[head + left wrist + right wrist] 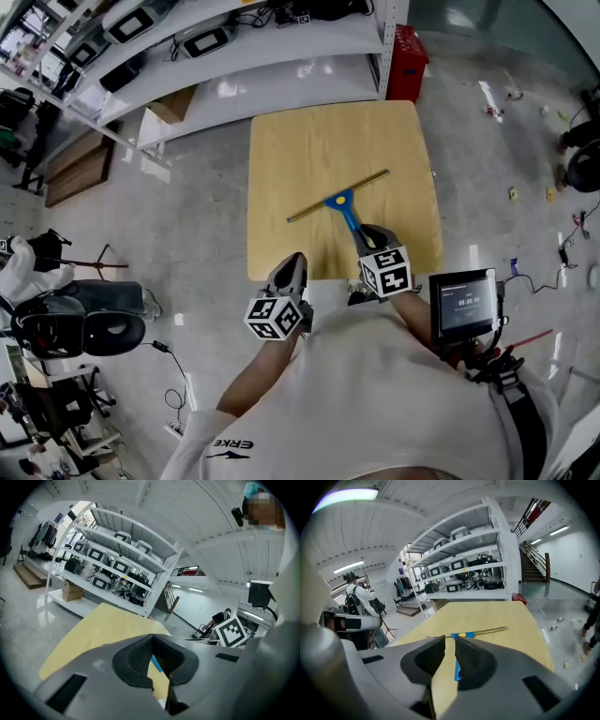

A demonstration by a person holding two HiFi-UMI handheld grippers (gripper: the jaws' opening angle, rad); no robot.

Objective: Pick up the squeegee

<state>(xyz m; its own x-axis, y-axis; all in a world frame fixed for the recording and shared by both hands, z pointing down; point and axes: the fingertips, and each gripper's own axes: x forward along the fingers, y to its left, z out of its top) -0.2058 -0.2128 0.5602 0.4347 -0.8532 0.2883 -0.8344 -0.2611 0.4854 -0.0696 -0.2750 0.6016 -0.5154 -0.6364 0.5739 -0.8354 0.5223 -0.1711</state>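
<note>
Glossy grey floor; white shelving behind square wooden table.

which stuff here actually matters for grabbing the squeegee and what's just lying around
For the job:
- squeegee, flat on the wooden table
- right claw, slightly open, close to the squeegee but not gripping it
- left claw, shut and empty

Just lying about:
- red crate
- cardboard box
- shelves of equipment
- litter on the floor
</note>
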